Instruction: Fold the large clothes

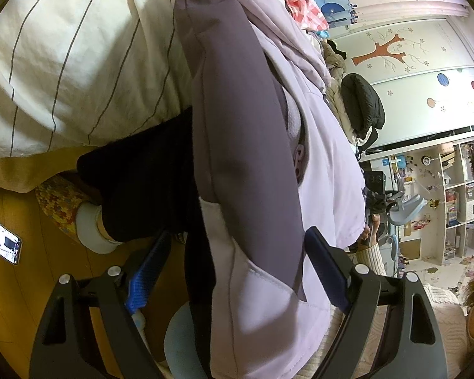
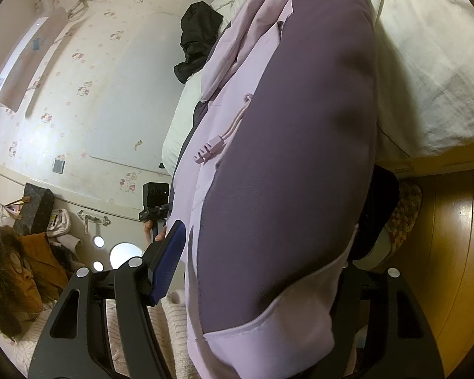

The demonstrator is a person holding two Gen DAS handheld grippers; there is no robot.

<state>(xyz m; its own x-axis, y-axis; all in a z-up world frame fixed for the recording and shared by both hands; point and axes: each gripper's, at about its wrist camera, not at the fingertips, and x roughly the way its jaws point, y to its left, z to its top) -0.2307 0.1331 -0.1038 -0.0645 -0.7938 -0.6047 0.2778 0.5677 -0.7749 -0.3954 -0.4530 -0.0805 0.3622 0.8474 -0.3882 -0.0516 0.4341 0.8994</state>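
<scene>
A large padded jacket, dark purple and pale lilac [image 1: 246,145], hangs off the edge of the bed. In the left wrist view my left gripper [image 1: 237,262] has its blue-padded fingers [image 1: 327,271] on either side of the jacket's lower part, spread wide around the bulky fabric. In the right wrist view the same jacket [image 2: 287,158] fills the middle. My right gripper [image 2: 256,262] straddles it: the left pad [image 2: 167,262] shows, the right finger is hidden behind the fabric. A lilac drawcord toggle [image 2: 210,150] hangs on the front.
The bed with a cream striped duvet [image 1: 63,63] lies behind the jacket. A black garment [image 2: 199,38] lies on the bed. The person's slippered foot [image 1: 66,208] and a phone [image 1: 3,237] are on the wooden floor [image 2: 452,252]. Shelves [image 1: 458,195] stand at right.
</scene>
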